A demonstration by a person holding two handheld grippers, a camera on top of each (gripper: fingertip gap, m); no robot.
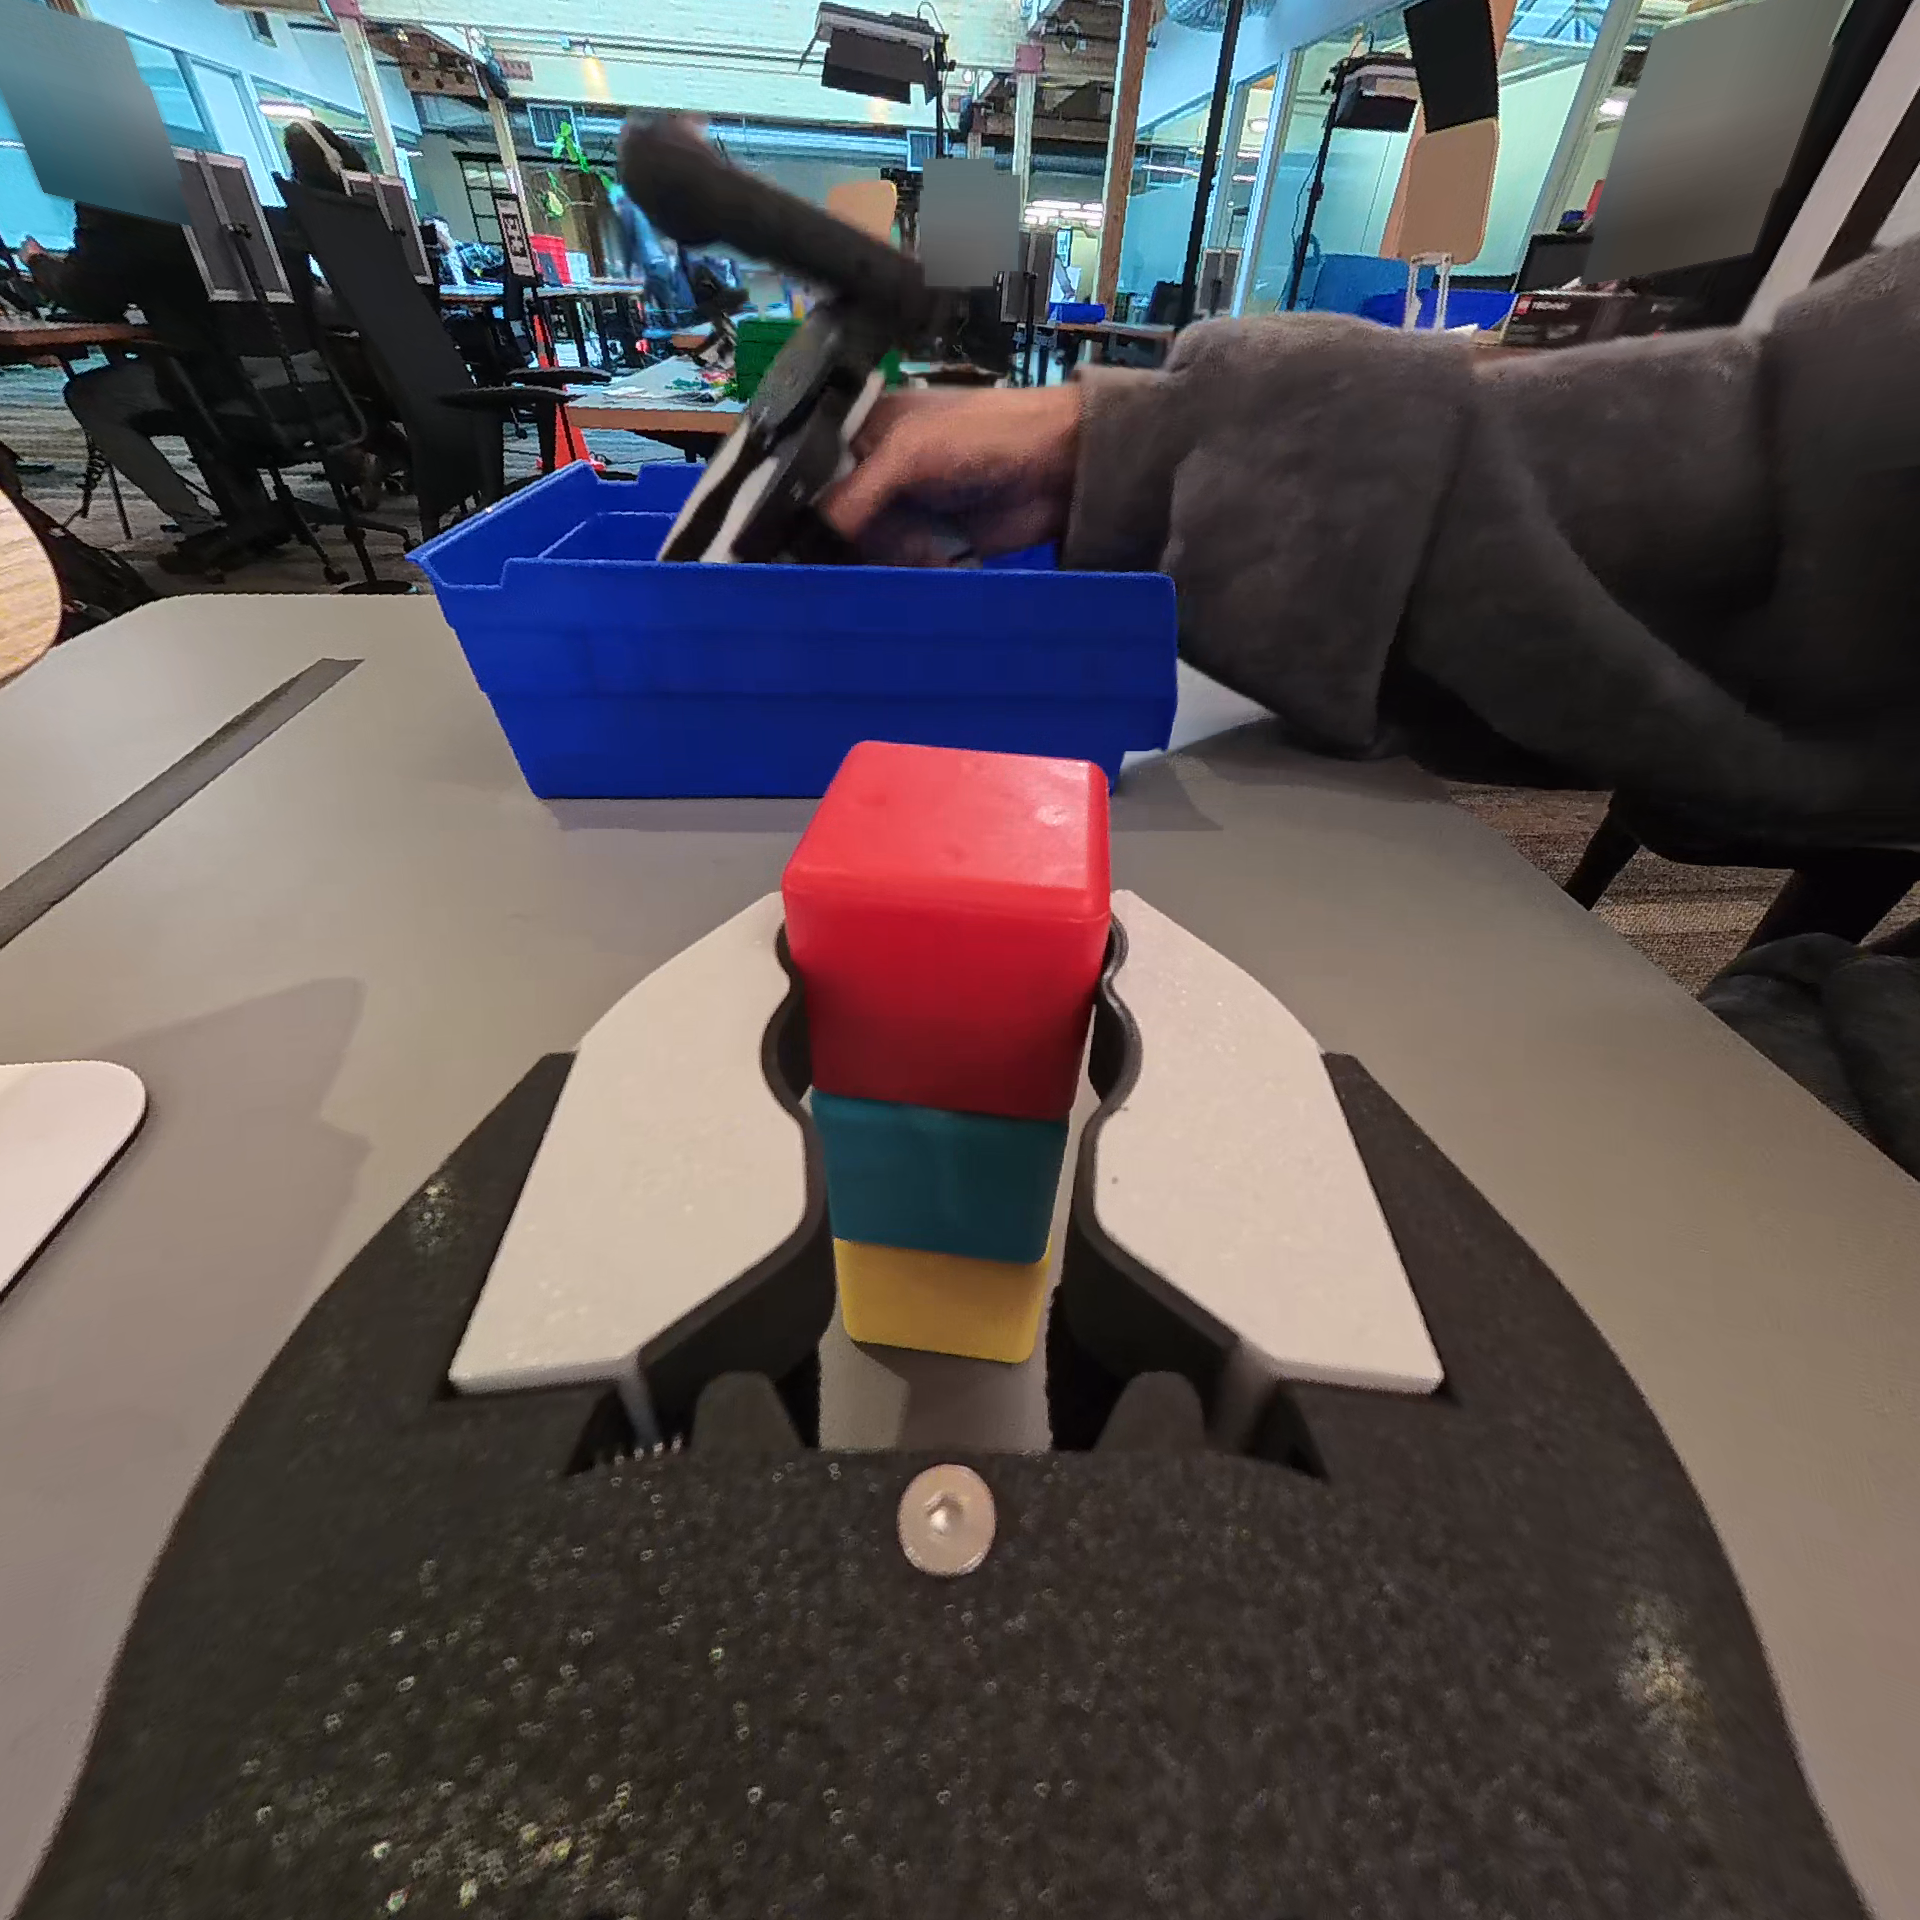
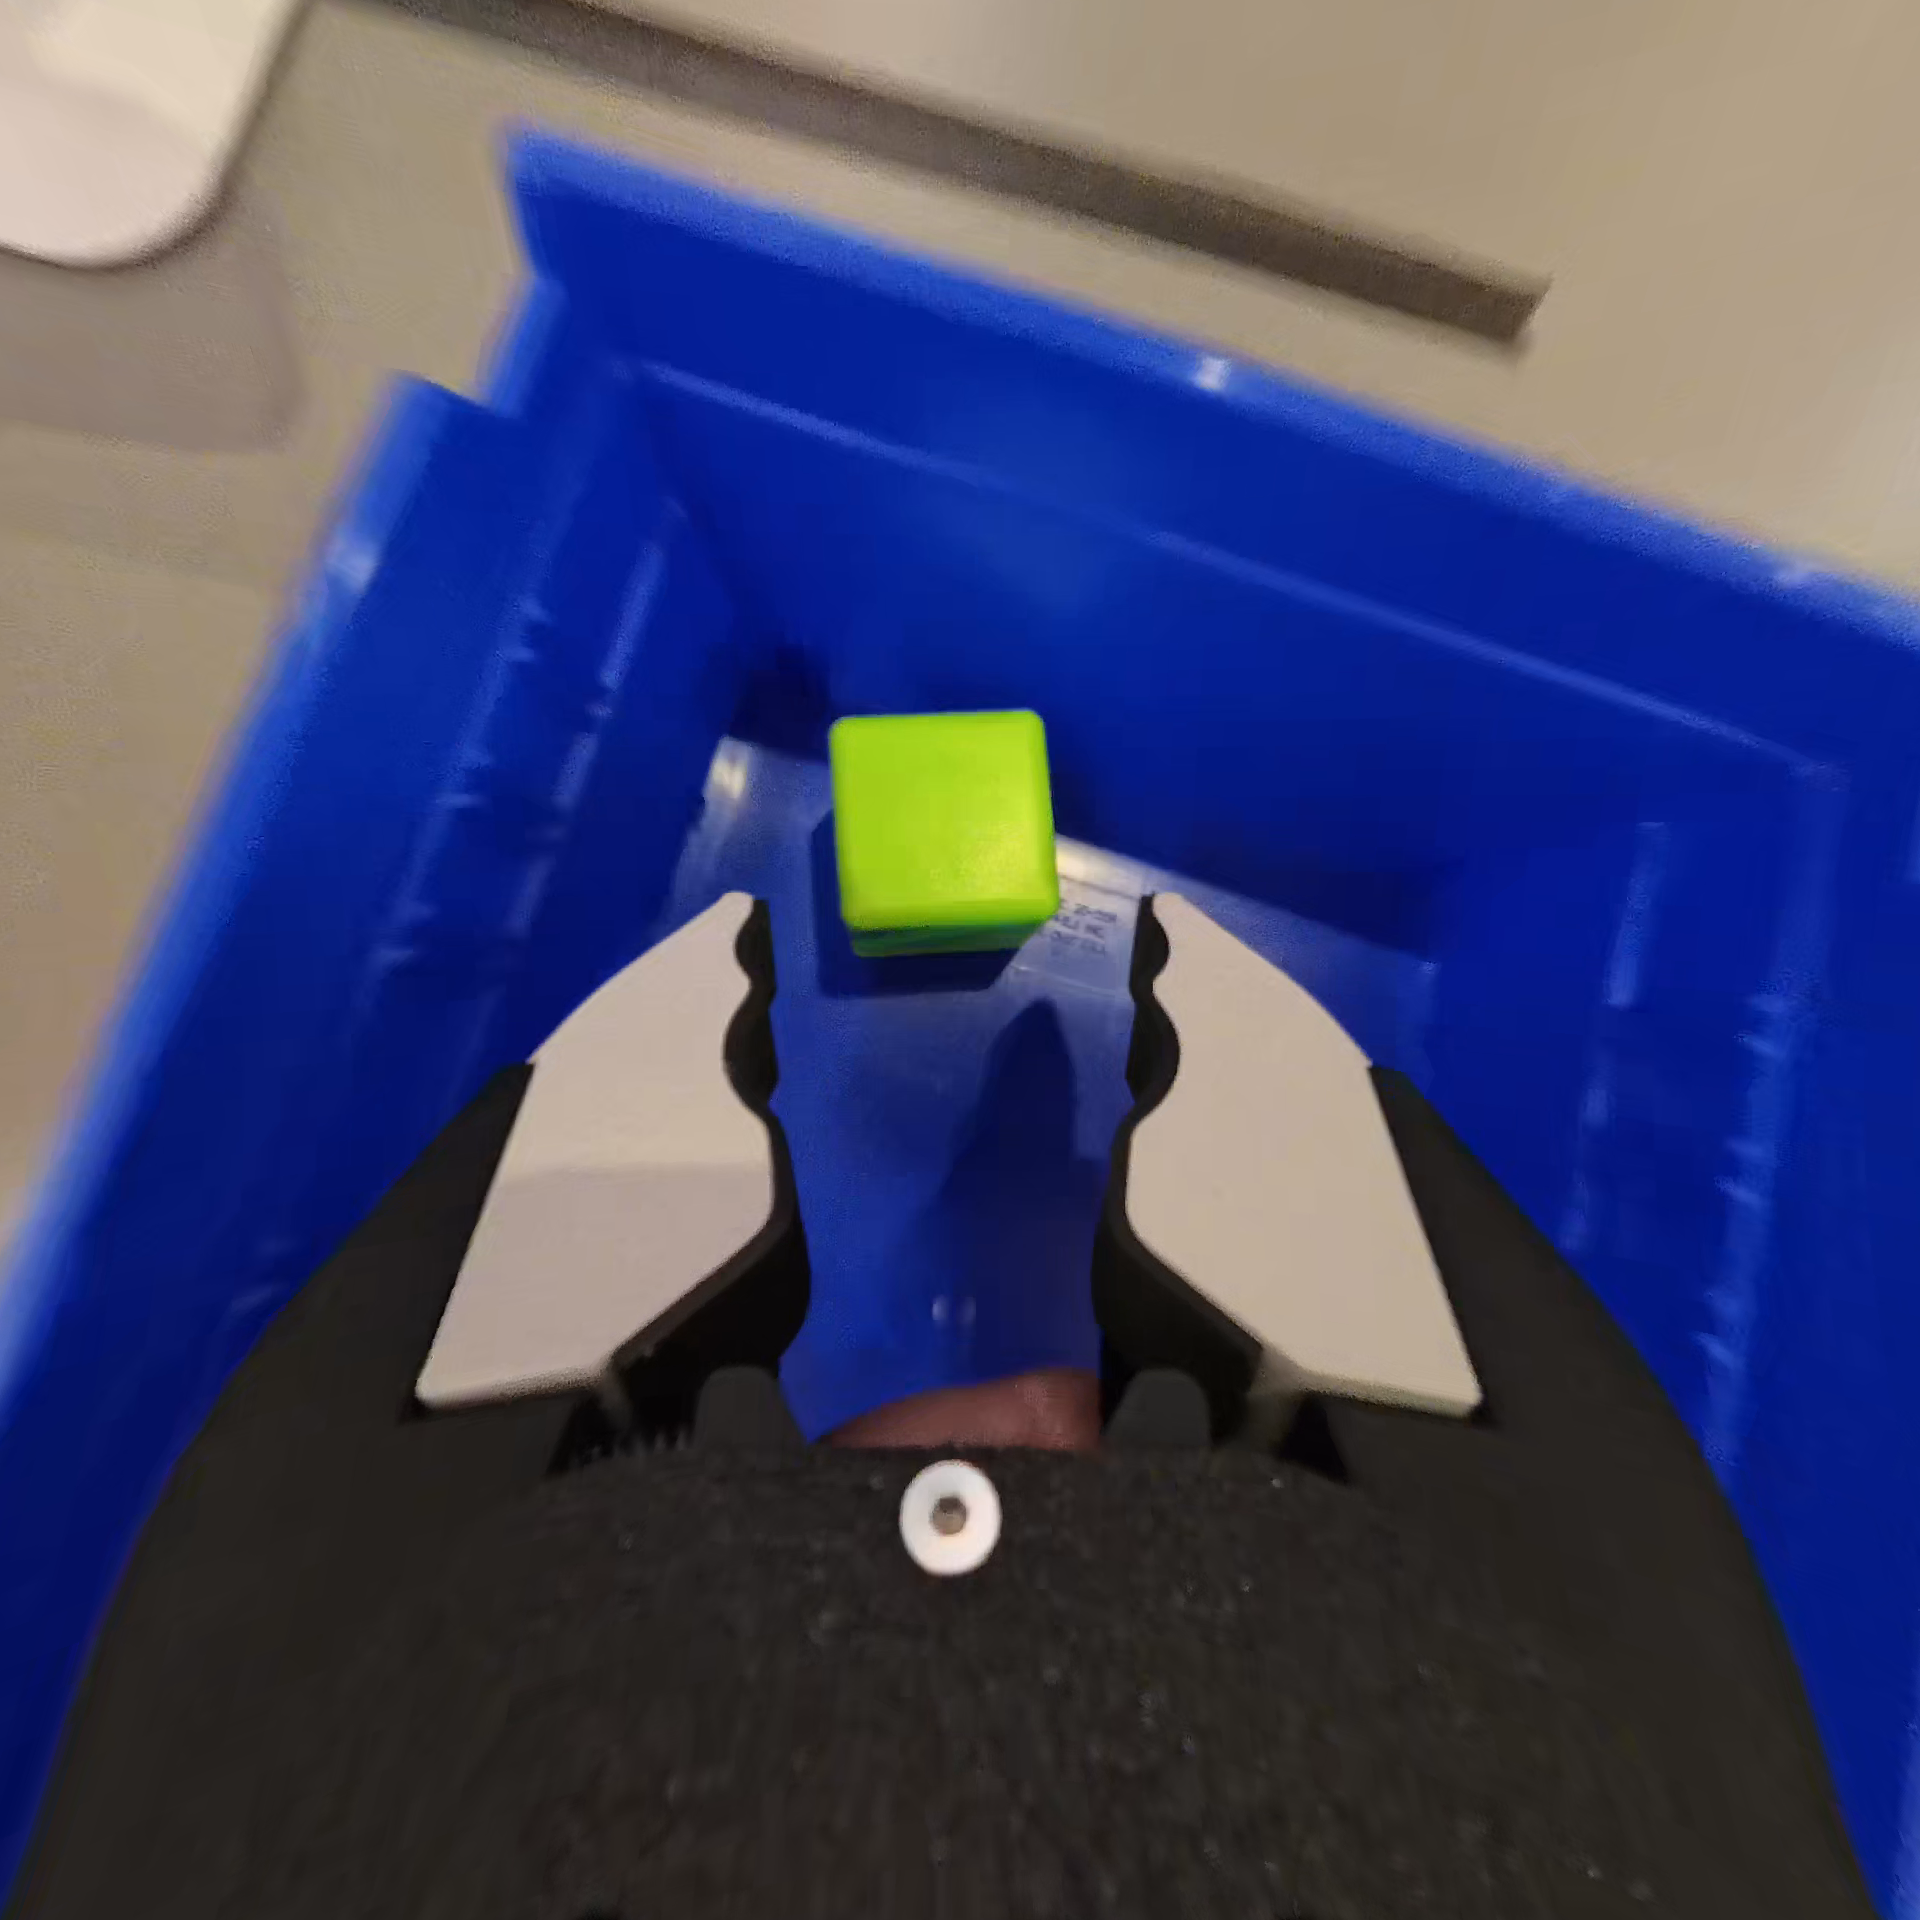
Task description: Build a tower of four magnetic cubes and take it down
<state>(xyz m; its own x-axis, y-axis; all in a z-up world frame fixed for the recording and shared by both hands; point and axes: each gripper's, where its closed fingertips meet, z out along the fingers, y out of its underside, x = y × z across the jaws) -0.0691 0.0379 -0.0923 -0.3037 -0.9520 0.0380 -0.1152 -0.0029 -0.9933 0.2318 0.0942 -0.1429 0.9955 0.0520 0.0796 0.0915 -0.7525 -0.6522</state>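
Note:
In the left wrist view a stack of three cubes stands on the grey table [image 1: 416,935]: a red cube [image 1: 945,925] on top, a teal cube [image 1: 940,1184] in the middle, a yellow cube [image 1: 940,1299] at the bottom. My left gripper [image 1: 948,935] is shut on the red cube. In the right wrist view my right gripper [image 2: 948,914] is open and empty inside the blue bin [image 2: 1351,675], just short of a green cube [image 2: 940,826] lying on the bin floor. The right gripper also shows, blurred, in the left wrist view [image 1: 769,468], reaching into the bin.
The blue bin [image 1: 800,675] stands behind the stack. A person's grey sleeve [image 1: 1507,540] crosses the right side above the table. A white flat object [image 1: 62,1143] lies at the table's left edge. A dark slot [image 1: 177,769] runs across the table on the left.

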